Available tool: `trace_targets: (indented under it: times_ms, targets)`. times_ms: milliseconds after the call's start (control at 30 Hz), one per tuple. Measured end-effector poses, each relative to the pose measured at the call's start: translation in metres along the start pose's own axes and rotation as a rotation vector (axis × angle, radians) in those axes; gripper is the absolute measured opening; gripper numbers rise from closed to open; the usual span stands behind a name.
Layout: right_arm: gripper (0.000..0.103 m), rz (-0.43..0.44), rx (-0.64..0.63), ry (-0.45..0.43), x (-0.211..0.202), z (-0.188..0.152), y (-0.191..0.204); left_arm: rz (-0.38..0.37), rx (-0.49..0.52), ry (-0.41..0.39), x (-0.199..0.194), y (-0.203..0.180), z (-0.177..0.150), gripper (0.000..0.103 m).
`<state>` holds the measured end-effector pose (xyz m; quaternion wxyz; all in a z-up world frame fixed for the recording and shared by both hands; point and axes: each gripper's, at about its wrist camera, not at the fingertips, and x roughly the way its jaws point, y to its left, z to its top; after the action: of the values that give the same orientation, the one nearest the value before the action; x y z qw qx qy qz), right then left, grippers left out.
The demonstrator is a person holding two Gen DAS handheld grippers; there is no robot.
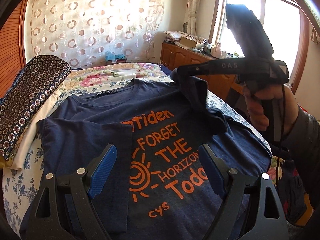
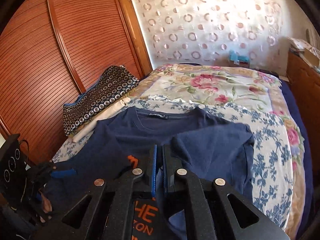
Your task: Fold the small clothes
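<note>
A navy T-shirt (image 1: 84,120) with orange lettering lies face up on the bed, its collar at the far side. In the left wrist view, the sleeve on the left is folded in over the chest. My left gripper (image 1: 157,150) hovers open and wide above the print, with nothing between its blue pads (image 1: 104,168). A hand holds my right gripper (image 1: 180,72) over the far right shoulder. It is shut on the shirt's other sleeve (image 1: 198,92), which hangs lifted from its tips. In the right wrist view my right gripper (image 2: 159,147) has its jaws nearly together, with navy cloth (image 2: 210,146) bunched beside them.
A stack of folded clothes topped by a dark circle-patterned cloth (image 1: 30,92) sits on the bed's left side (image 2: 100,96). The floral bedspread (image 2: 220,84) stretches beyond the shirt. Louvred wooden wardrobe doors (image 2: 50,50) stand left; a cluttered wooden cabinet (image 1: 180,54) stands under the window.
</note>
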<state>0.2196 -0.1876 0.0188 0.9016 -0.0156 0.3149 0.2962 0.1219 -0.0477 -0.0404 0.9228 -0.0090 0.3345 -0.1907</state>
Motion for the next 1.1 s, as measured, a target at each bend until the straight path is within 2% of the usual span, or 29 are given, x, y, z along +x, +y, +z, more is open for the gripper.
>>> trace_targets:
  times_ms: [67,133,233,367,433,700,833,867,900,1000,1100]
  targets:
    - [0.039,-0.025,-0.007,-0.001,-0.001,-0.001,-0.004,-0.002,-0.003,0.003,0.001,0.0,-0.001,0.085]
    - [0.039,-0.012,0.004,-0.01,-0.005,-0.007,-0.011,-0.003,-0.002,0.006,0.002,0.0,-0.002,0.085]
    - [0.04,-0.043,-0.003,0.002,-0.012,-0.018,-0.02,-0.005,-0.009,0.008,0.003,0.001,-0.002,0.085]
    - [0.04,-0.096,0.002,0.067,-0.014,-0.041,-0.035,-0.003,-0.013,0.01,0.006,0.003,-0.003,0.085]
    - [0.04,-0.09,0.003,0.09,-0.012,-0.055,-0.035,-0.001,-0.015,0.015,0.007,0.004,-0.004,0.085]
    - [0.04,-0.049,-0.043,0.143,0.003,-0.096,-0.005,0.012,-0.021,0.013,0.004,0.009,-0.004,0.085]
    - [0.039,-0.088,-0.067,0.166,0.016,-0.105,0.0,0.017,-0.027,0.011,0.002,0.012,-0.004,0.085]
    - [0.033,-0.099,-0.072,0.171,0.018,-0.106,0.0,0.018,-0.027,0.01,0.001,0.013,-0.003,0.085]
    - [0.015,-0.108,-0.08,0.177,0.021,-0.106,0.0,0.021,-0.027,0.009,0.001,0.013,-0.004,0.085]
    - [0.007,-0.108,-0.098,0.182,0.019,-0.109,0.001,0.031,-0.03,0.007,-0.002,0.017,-0.004,0.085]
    - [0.006,-0.088,-0.103,0.172,0.004,-0.112,0.004,0.044,-0.043,-0.005,-0.009,0.026,-0.004,0.085]
